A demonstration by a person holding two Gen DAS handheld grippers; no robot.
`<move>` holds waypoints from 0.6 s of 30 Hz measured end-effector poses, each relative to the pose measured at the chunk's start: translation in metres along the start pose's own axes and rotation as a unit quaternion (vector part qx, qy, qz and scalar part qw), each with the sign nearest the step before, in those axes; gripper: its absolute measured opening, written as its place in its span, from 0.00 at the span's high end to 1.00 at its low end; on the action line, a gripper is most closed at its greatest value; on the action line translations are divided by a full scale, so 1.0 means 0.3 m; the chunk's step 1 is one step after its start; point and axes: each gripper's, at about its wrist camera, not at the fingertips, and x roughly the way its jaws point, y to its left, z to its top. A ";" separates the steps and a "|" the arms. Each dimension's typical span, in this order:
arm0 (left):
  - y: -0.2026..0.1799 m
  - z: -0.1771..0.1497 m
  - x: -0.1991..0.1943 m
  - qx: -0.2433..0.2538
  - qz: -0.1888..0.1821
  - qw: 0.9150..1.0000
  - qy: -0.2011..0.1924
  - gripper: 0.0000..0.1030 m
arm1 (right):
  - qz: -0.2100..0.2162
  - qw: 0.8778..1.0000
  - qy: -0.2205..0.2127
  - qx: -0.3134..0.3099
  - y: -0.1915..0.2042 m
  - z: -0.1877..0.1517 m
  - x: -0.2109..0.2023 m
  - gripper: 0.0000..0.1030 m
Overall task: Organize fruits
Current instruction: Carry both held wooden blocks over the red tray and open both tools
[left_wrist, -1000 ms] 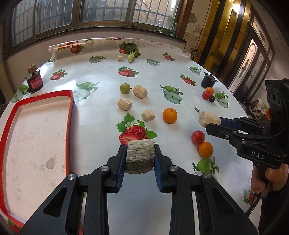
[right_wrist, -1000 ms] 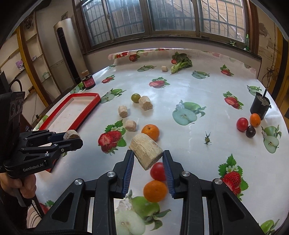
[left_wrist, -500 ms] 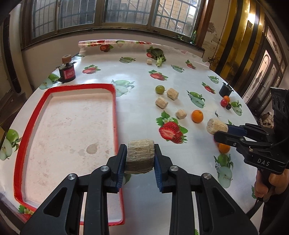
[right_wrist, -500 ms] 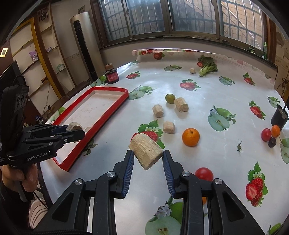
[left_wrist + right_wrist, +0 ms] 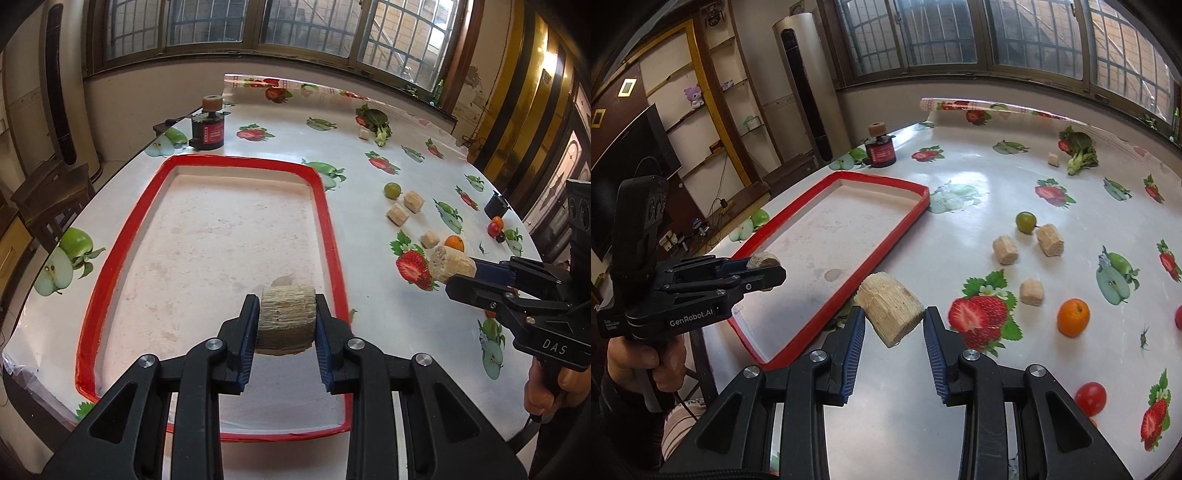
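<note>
- A room with barred windows along the far wall holds a tabletop [image 5: 369,206] covered in a glossy white cloth printed with strawberries and apples.
- A red-rimmed tray [image 5: 325,206] with a pale, stained floor lies on the tabletop; it serves as the landmark here.
- The left claw [image 5: 286,325] pinches a stubby beige fibrous chunk [image 5: 287,317] between its blue pads, held above the tray's near right part.
- The right claw [image 5: 894,328] grips a longer beige fibrous piece [image 5: 890,308] that sits tilted between its pads, just beyond the tray's right rim, over the tabletop.
- Right of the tray lie a green round fruit [image 5: 1025,222], three small beige chunks [image 5: 1005,250] and an orange [image 5: 1072,316], all apart from the tray.
- A red tomato [image 5: 1090,398] lies nearer the camera, also right of the tray.
- Behind the tray's far left corner stands a dark jar with a red label [image 5: 208,129].
- Far beyond the tray, near the tabletop's back edge, lies a leafy green vegetable [image 5: 1080,155].
</note>
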 end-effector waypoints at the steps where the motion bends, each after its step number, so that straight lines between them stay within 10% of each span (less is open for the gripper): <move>1: 0.014 -0.002 -0.001 -0.004 0.002 1.000 0.000 0.75 | 0.004 1.000 0.001 -0.004 0.018 0.006 0.011 0.68; 18: 0.226 -0.015 -0.004 -0.056 0.042 0.998 0.001 0.75 | 0.059 0.997 0.027 -0.052 0.231 0.122 0.217 0.68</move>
